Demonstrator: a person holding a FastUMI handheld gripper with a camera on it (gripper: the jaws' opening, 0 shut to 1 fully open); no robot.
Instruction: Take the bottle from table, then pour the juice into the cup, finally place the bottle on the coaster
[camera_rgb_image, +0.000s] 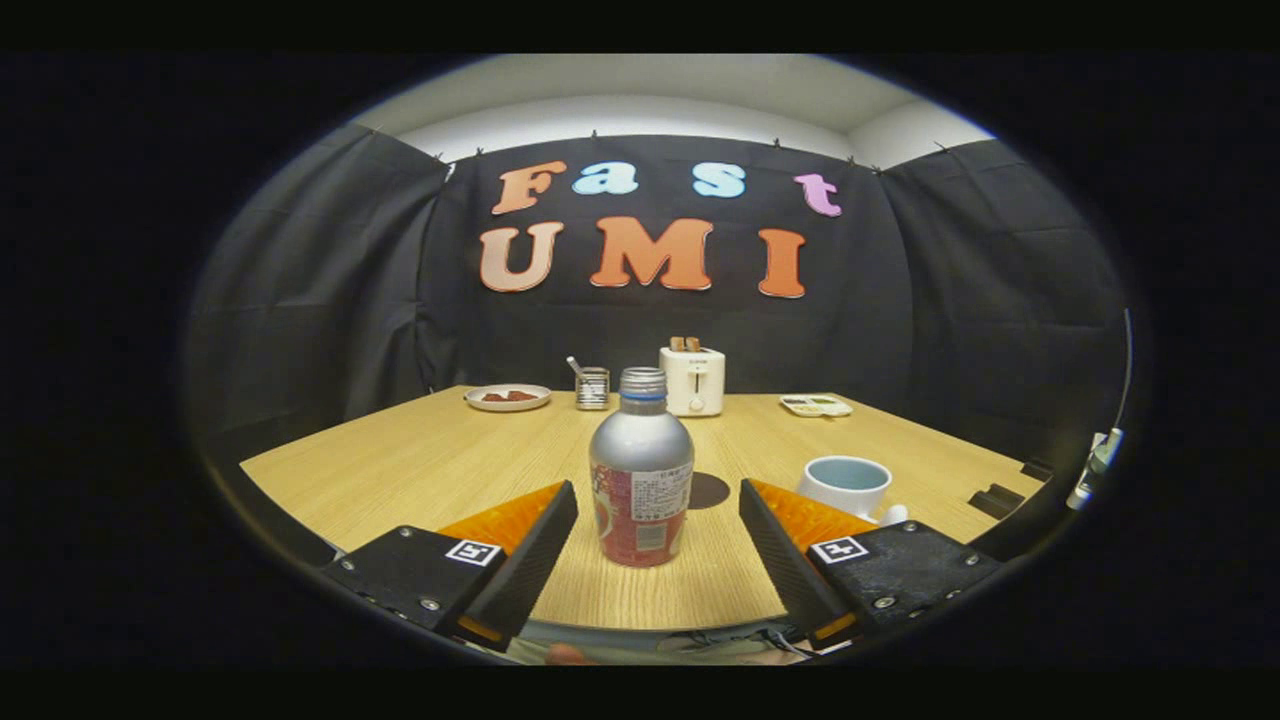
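The tool (658, 500) is spread wide, its two fingers (530, 550) standing apart with the bottle (641, 470) upright between them and touching neither; bare wood shows on either side of it. The bottle stands on the counter (420, 460) near its near edge, cap on, silver above and a red label below. Just behind it, partly hidden by its body, lies a dark round coaster (712, 490), flat on the wood. The cup (846, 484) sits to the right, beyond the right finger and close to it, mouth up, its handle toward the finger. The middle of the counter beyond the bottle lies open. Along the far edge, well apart from the bottle, stand a plate (507, 397) with something red on it, a small tin (592, 388), a toaster (692, 380) and a shallow tray (816, 405). The counter's right edge runs close past the cup.
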